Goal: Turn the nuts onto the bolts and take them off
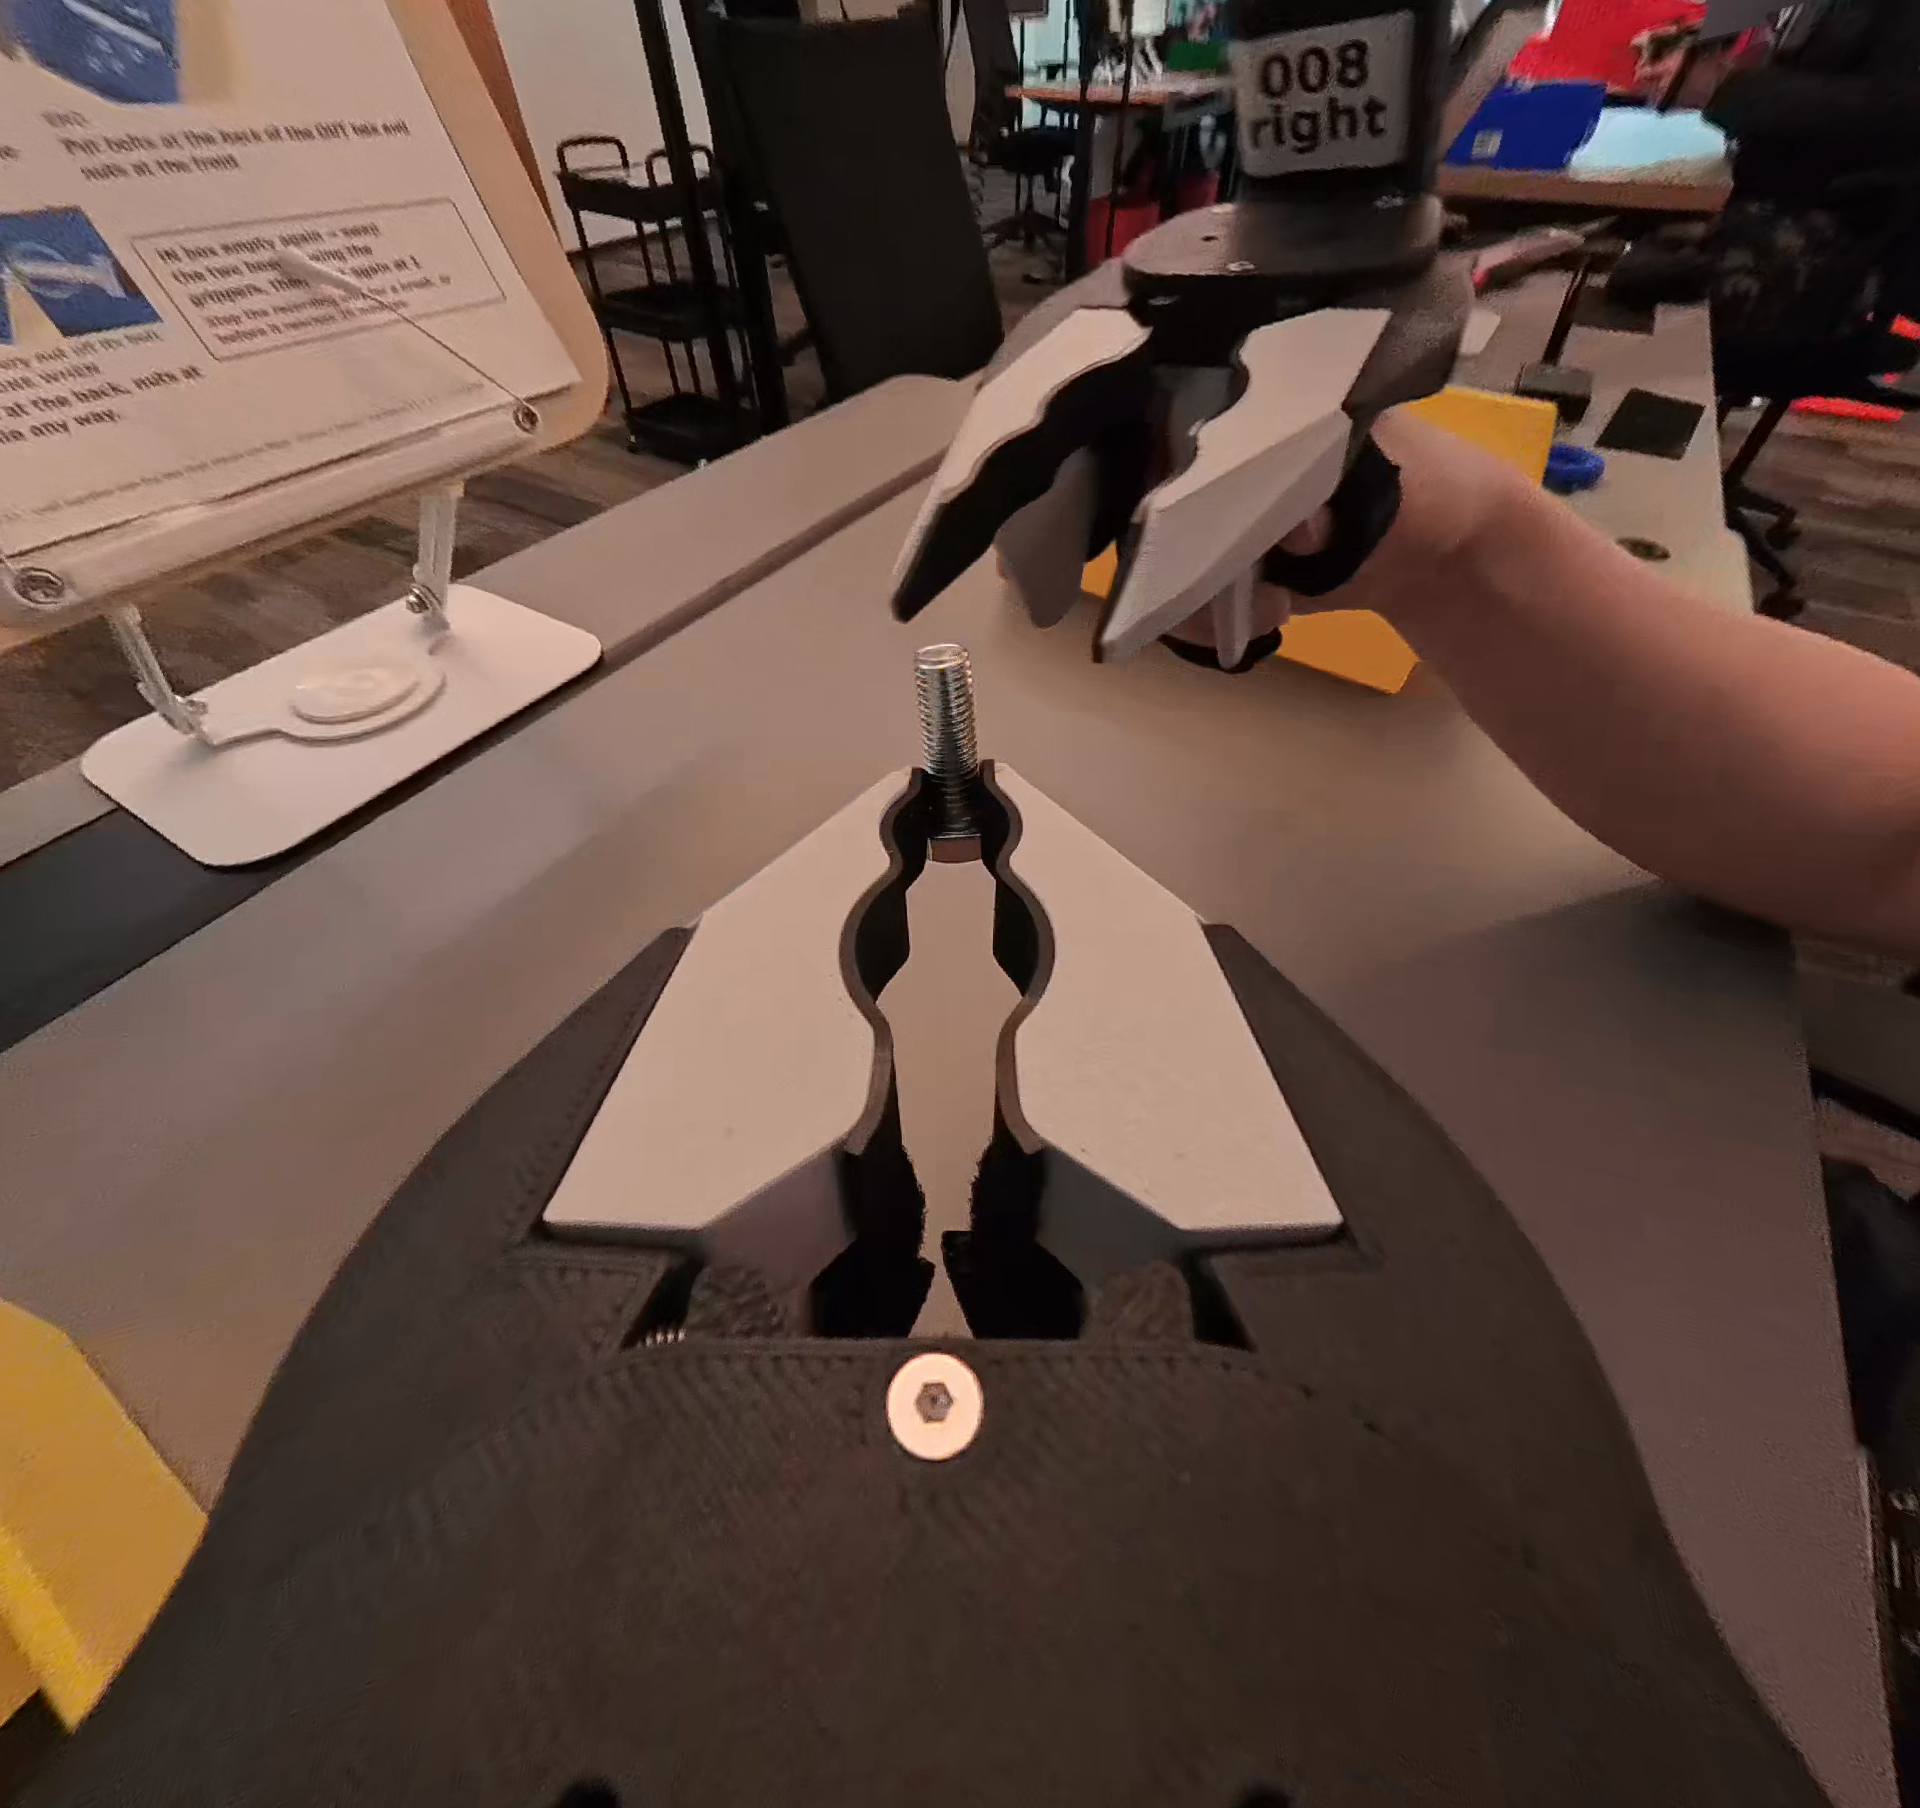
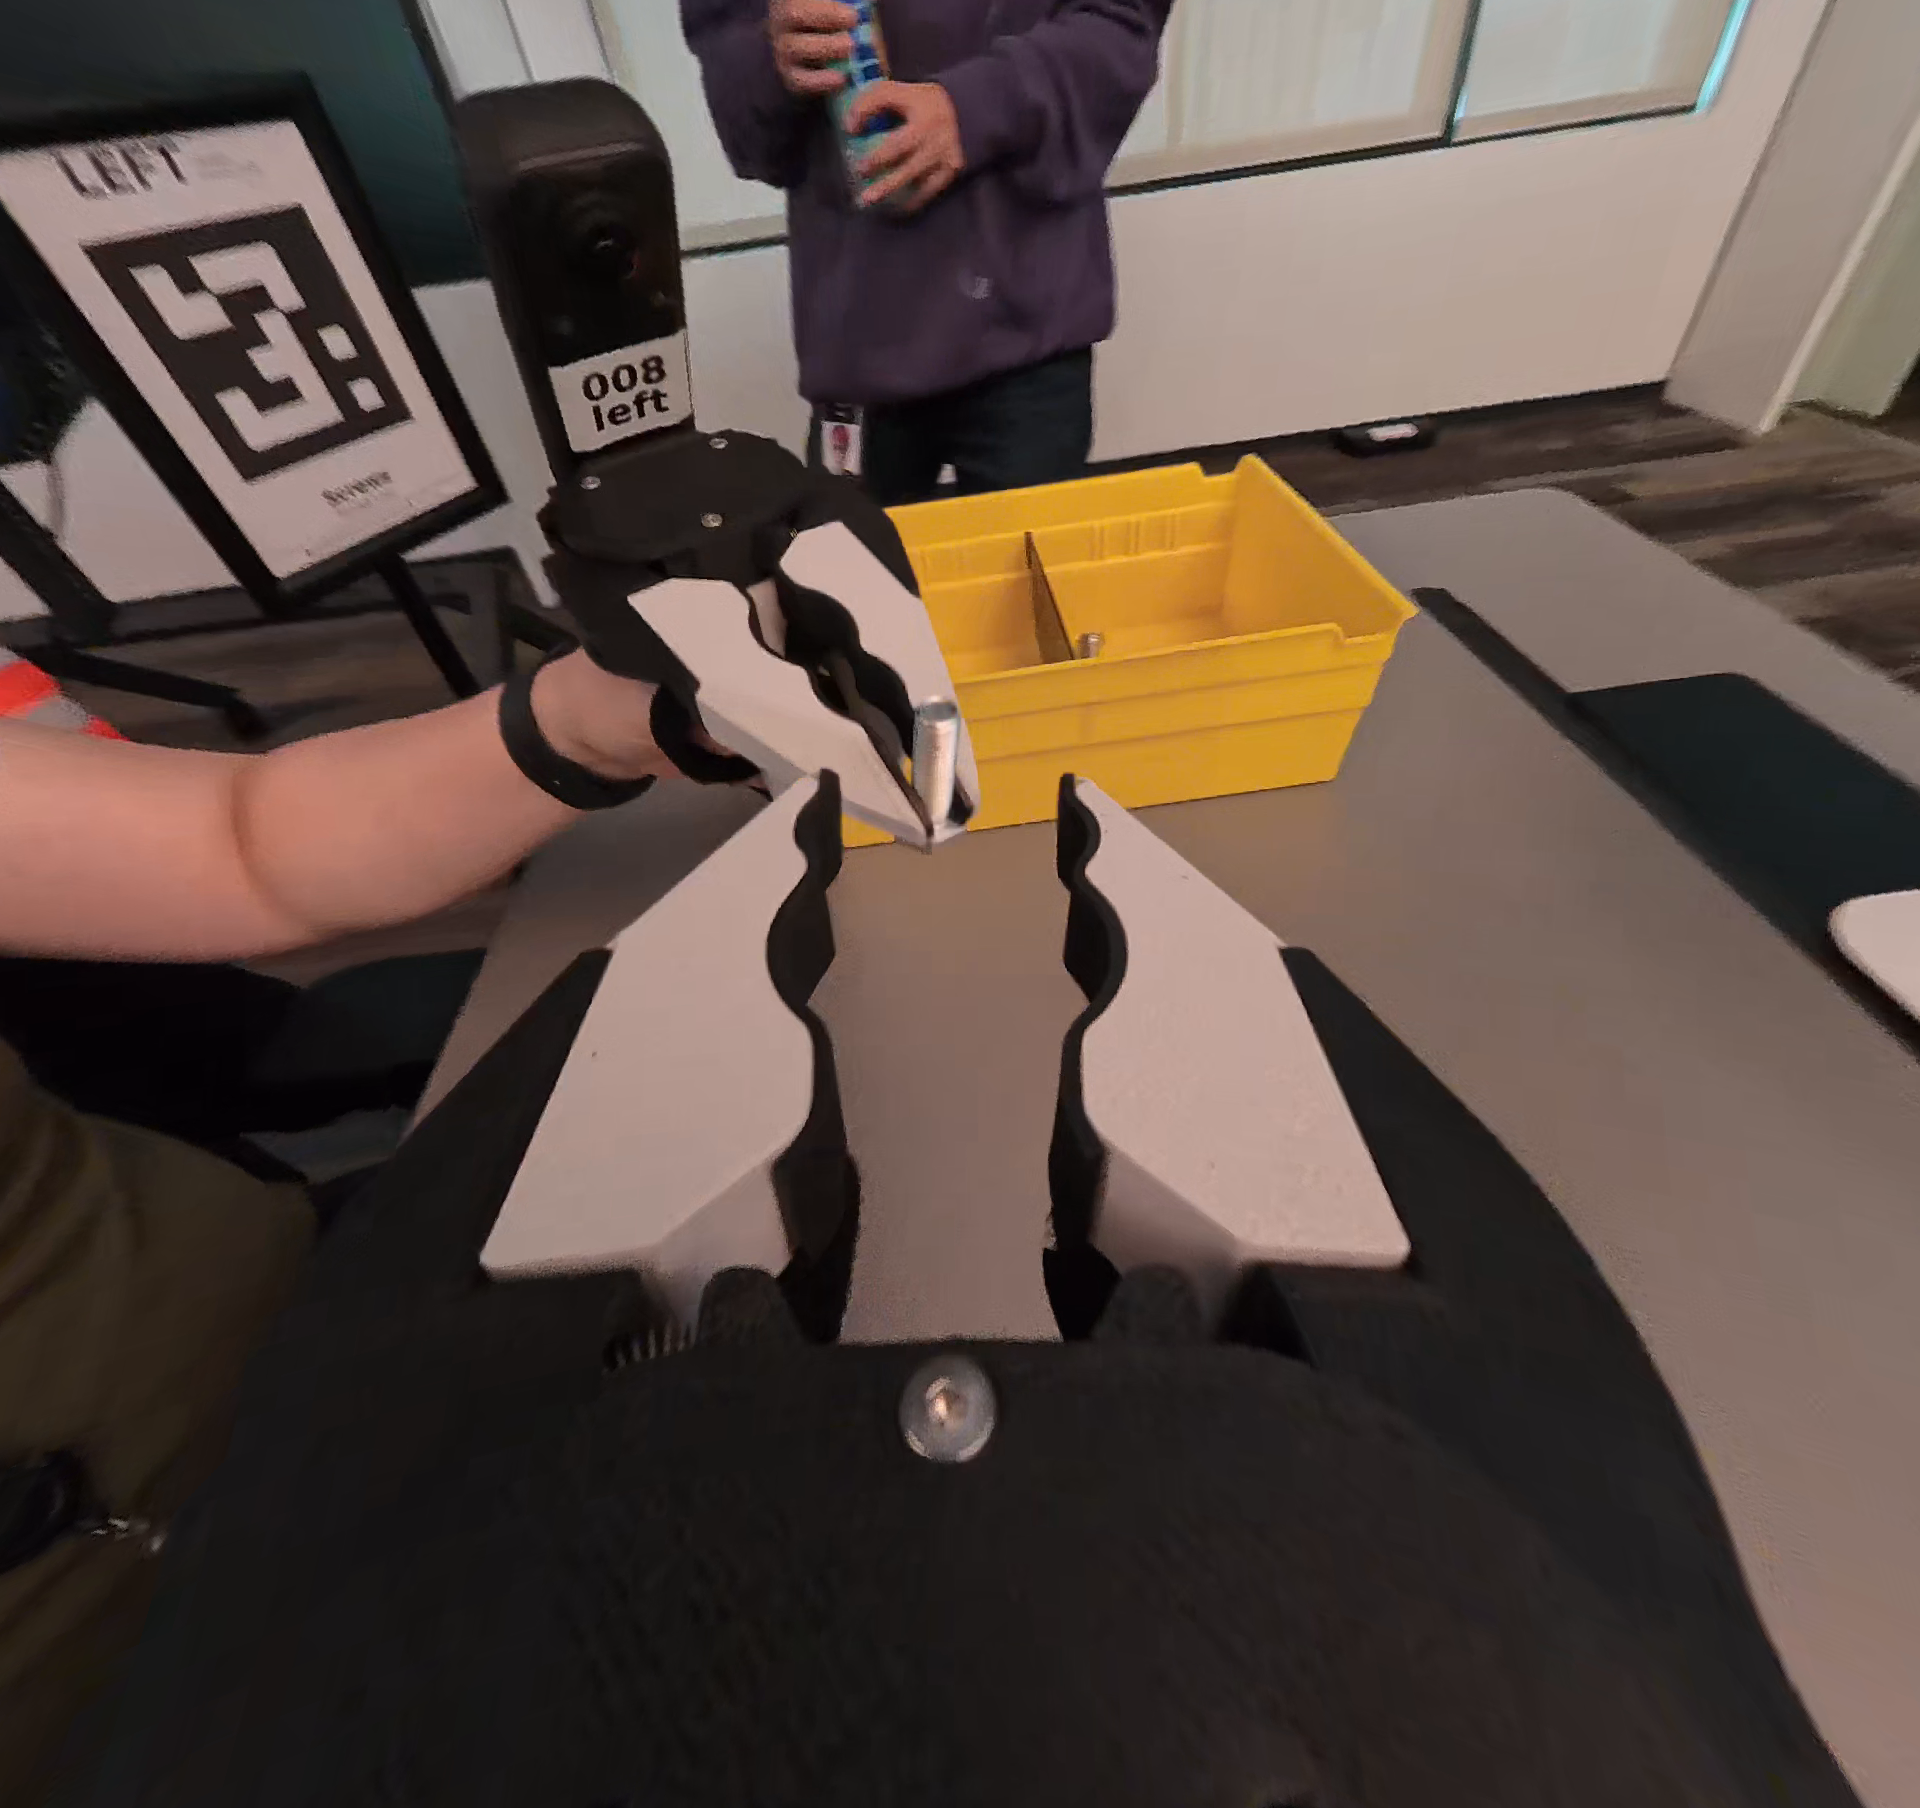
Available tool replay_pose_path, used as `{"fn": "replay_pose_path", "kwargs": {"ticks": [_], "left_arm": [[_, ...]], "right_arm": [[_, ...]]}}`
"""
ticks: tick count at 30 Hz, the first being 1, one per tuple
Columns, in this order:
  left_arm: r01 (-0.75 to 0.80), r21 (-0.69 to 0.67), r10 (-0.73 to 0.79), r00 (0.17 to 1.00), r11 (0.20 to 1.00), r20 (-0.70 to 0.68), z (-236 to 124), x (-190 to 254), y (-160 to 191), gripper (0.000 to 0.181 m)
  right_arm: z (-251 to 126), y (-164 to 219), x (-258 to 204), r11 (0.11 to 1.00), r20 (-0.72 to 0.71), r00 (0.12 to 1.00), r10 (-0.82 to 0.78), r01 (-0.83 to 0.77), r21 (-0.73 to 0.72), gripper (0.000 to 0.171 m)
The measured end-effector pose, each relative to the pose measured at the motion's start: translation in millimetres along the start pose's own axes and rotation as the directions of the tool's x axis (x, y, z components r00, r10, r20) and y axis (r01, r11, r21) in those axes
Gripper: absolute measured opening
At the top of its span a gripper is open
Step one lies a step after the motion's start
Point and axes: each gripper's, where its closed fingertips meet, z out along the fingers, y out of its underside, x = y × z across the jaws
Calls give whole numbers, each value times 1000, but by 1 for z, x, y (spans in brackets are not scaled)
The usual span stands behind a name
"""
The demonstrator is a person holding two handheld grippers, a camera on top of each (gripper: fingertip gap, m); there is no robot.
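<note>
**Gripping the bolt, nut hand waiting**

Clamping down hard, the left gripper has its pale, flat-faced fingers with wavy black inner edges pinched on a bright steel bolt. The hex head sits in the notch at the fingertips, and the threaded shank sticks out past them, bare of any nut. Over on the other side, the right gripper stands wide apart with nothing between its scalloped black pads; in the left wrist view it hovers just beyond the bolt's tip, not touching. The table is smooth grey. Behind sits a yellow plastic bin, ribbed and split by a dark divider, with one small metal piece beside that divider.
</note>
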Motion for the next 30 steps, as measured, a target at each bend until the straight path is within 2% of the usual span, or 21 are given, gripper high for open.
{"fn": "replay_pose_path", "kwargs": {"ticks": [5, 7, 9, 11, 16, 18, 20, 23, 25, 27, 30], "left_arm": [[-38, -83, 35, 999, 996, -38, 9, 3, 13, 8], [-50, -91, 44, 997, 995, -60, 13, 4, 18, 8], [-34, -81, 27, 996, 996, -87, 15, 7, 21, 7], [-24, -81, 16, 994, 996, -105, 18, 8, 23, 7], [16, -65, -25, 991, 998, -135, 17, 12, 23, 8], [24, -78, -34, 991, 997, -126, 9, 11, 23, 26], [12, -118, -22, 996, 993, -83, -9, 4, 28, 39], [-49, -163, 45, 999, 985, -27, -57, -10, 32, 37], [-83, -238, 87, 996, 968, 6, -95, -29, 35, 37], [-65, -255, 64, 998, 965, -13, -126, -40, 25, 42], [-108, -286, 91, 993, 952, -74, -158, -57, 18, 31]], "right_arm": [[16, 9, -6, 997, 127, 989, 72, -70, -20, 34], [18, 16, -4, 995, 136, 987, 89, -83, -52, 18], [19, 23, 0, 993, 131, 987, 93, -83, -82, 19], [21, 28, -1, 992, 140, 986, 89, -75, -105, 9], [18, 29, -3, 993, 154, 987, 57, -40, -112, 8], [19, 33, 0, 991, 127, 991, 42, -26, -129, 8], [18, 39, 3, 988, 111, 993, 37, -20, -153, 8], [17, 47, 8, 984, 109, 992, 63, -44, -170, 8], [16, 52, 15, 981, 90, 993, 75, -57, -185, 8], [16, 54, 20, 980, 83, 993, 88, -71, -185, 9], [17, 59, 28, 978, 64, 993, 97, -83, -189, 9]]}}
